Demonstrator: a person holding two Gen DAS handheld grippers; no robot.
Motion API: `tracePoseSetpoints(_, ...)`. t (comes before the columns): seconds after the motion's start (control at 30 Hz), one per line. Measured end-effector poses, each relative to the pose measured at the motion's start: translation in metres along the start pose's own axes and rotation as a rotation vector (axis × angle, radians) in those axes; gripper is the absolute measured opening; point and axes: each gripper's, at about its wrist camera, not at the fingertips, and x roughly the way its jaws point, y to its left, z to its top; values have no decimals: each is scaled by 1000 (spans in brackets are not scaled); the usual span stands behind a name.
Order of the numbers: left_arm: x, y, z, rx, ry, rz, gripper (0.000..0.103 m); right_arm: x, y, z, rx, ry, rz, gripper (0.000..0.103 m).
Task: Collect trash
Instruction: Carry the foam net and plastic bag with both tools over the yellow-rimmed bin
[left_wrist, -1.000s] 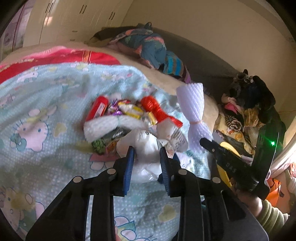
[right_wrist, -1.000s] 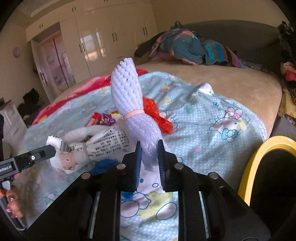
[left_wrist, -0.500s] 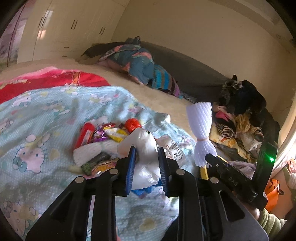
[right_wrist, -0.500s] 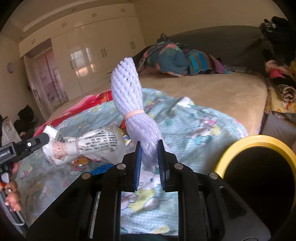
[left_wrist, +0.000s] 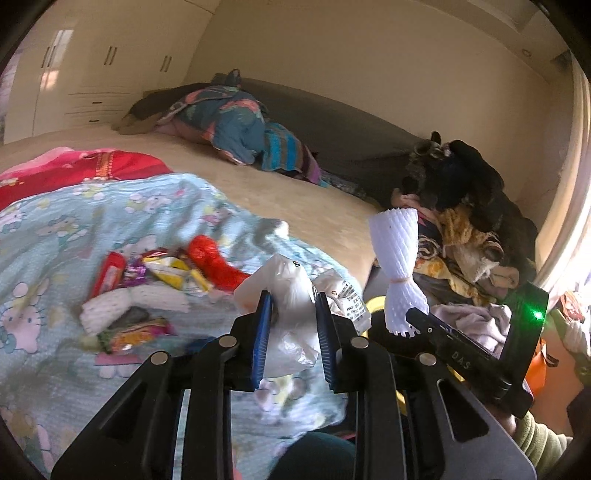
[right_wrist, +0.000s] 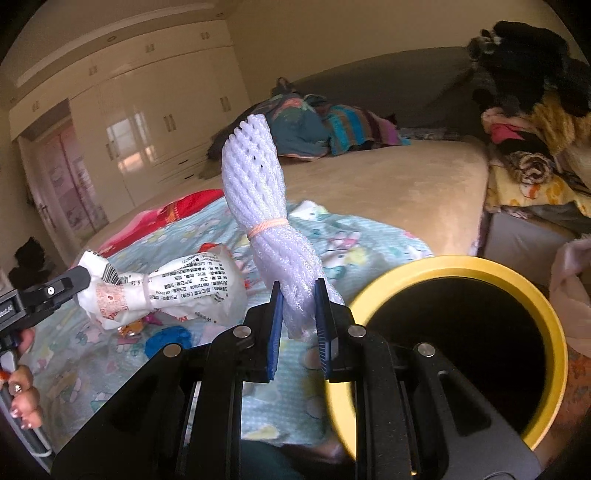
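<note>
- Left gripper (left_wrist: 291, 325): jaws narrow, clamped on a white bag (left_wrist: 291, 295) with black print, held clear above the blanket (left_wrist: 55, 236).
- Right gripper (right_wrist: 298, 325): jaws narrow, clamped on the lower end of a foam net (right_wrist: 255, 184); the net stood upright, cinched at the middle by an orange band (right_wrist: 267, 225).
- Bin (right_wrist: 399, 269): yellow rim, black inside, just right of the right gripper and below the bed edge; its near rim was cut off behind the gripper body.
- Wrappers (left_wrist: 166, 269): loose pile left on the blanket, including a red pack (left_wrist: 107, 273), a red bag (left_wrist: 214, 258), yellow packets and a white foam piece (left_wrist: 110, 306); blurred, so labels could not be read.
- Blue scrap (right_wrist: 166, 339): on the blanket beneath the held bag, kind unclear.
- Bed (right_wrist: 369, 184): tan sheet beyond the blanket, with a red cloth (left_wrist: 92, 166) at the far left.
- Bedding (left_wrist: 236, 129): blue and striped heap at the dark headboard, well apart from the trash.
- Clothes (left_wrist: 465, 221): dark and yellow pile right of the bed, beside the bin.
- Wardrobe (right_wrist: 147, 122): cream doors on the far wall.
- Person: fingers (right_wrist: 22, 402) on the left handle at the frame edge, a green sleeve (left_wrist: 535, 443) at the right handle; the rest was out of frame.
</note>
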Motion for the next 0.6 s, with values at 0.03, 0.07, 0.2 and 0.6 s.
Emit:
tracePoseSetpoints(0.03,2,-4,-1,4,3,-6,23,-1,-4,0,7,0,-9,12)
tracePoseSetpoints(0.07,6,-10,-1,12,6,-14,23,-4,-10,0,19,0,-20,12)
tracePoseSetpoints(0.2,15,-25,-2,32,20,-41,23,-14,-27,-3,62,-3,-68,12)
tracePoseSetpoints(0.6,48,-74,-17,119,86,-107,23,-31,-84,-14,194,10,-193,12)
